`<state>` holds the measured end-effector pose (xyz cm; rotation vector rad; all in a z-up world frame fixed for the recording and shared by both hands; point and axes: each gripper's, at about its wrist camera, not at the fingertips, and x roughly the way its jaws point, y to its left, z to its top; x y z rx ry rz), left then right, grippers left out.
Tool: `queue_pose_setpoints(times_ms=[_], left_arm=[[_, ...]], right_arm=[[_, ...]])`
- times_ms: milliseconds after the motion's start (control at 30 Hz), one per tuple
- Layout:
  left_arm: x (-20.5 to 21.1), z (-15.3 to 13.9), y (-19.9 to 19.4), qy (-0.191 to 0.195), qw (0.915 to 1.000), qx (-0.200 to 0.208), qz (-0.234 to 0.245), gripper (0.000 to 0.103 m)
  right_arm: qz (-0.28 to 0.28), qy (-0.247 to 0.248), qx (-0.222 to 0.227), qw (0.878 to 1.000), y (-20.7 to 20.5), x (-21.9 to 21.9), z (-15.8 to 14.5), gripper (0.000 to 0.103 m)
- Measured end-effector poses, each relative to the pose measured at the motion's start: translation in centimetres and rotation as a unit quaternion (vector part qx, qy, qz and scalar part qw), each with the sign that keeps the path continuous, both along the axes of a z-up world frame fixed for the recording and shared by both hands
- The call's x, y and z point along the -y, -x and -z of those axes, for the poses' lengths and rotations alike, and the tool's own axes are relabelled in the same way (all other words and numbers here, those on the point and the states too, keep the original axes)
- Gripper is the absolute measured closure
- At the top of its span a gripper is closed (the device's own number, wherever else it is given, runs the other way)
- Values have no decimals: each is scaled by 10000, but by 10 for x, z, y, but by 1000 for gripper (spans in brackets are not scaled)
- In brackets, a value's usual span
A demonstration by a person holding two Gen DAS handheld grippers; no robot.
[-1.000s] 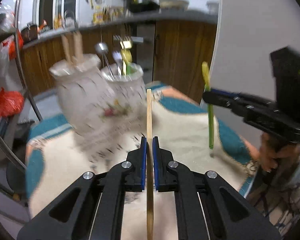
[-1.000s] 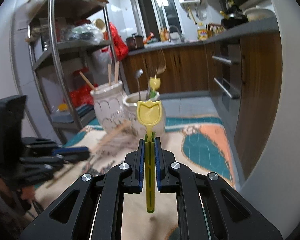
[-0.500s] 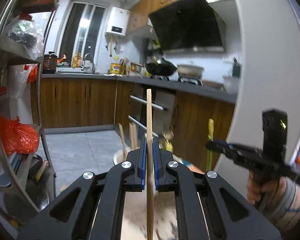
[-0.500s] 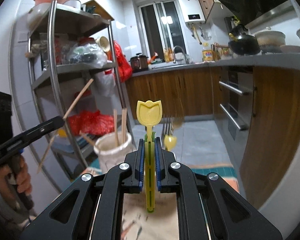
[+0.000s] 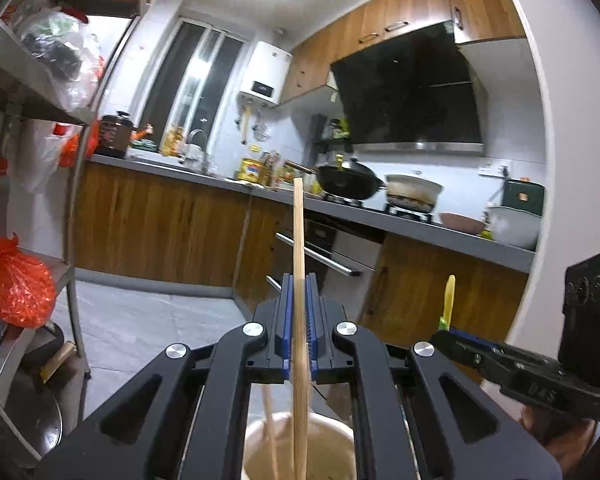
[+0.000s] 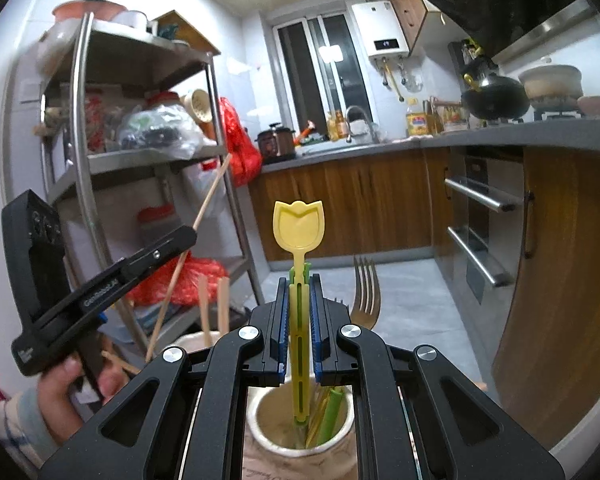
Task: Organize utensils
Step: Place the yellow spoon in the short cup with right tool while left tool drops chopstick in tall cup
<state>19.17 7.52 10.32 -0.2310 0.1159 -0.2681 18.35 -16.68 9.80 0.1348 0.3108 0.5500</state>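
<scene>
My left gripper [image 5: 299, 285] is shut on a wooden chopstick [image 5: 298, 232] that stands upright. Its lower end hangs over the mouth of a cream ceramic holder [image 5: 256, 446], where another chopstick [image 5: 269, 420] leans. My right gripper [image 6: 299, 282] is shut on a yellow tulip-shaped spoon [image 6: 299, 224] with a green stem. That spoon's lower end reaches into a second cream holder [image 6: 260, 426] with green and yellow utensils and a metal fork [image 6: 365, 292]. In the right wrist view the left gripper [image 6: 188, 236] is at the left, and the chopstick holder [image 6: 192, 340] stands beside it.
A steel shelf rack [image 6: 80, 152] with bags and a red sack [image 6: 188, 280] stands on the left. Wooden cabinets with bar handles [image 6: 476, 196] and a counter with a wok [image 5: 348, 184] run along the back and right. A hand [image 6: 64, 380] grips the left tool.
Both grippers rose from the patterned cloth with their utensils still held. The holders, earlier ahead of them, now lie directly beneath the fingers, and the left view swung up toward the kitchen.
</scene>
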Motion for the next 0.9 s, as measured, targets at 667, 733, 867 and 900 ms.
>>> queue_pose_setpoints(times_ms=[667, 733, 867, 900], left_arm=[[-17, 21, 33, -341, 9971, -661, 179, 97], [-20, 20, 42, -349, 9969, -689, 144, 96], [-20, 21, 65, -464, 9954, -837, 106, 96], [-19, 22, 70, -486, 9948, -887, 115, 96]], right_arm=[[-84, 497, -769, 9958, 9, -4, 49, 64], [-27, 511, -753, 9958, 16, 1, 46, 62], [43, 490, -727, 9961, 35, 13, 42, 55], [54, 509, -719, 9961, 40, 15, 42, 55]])
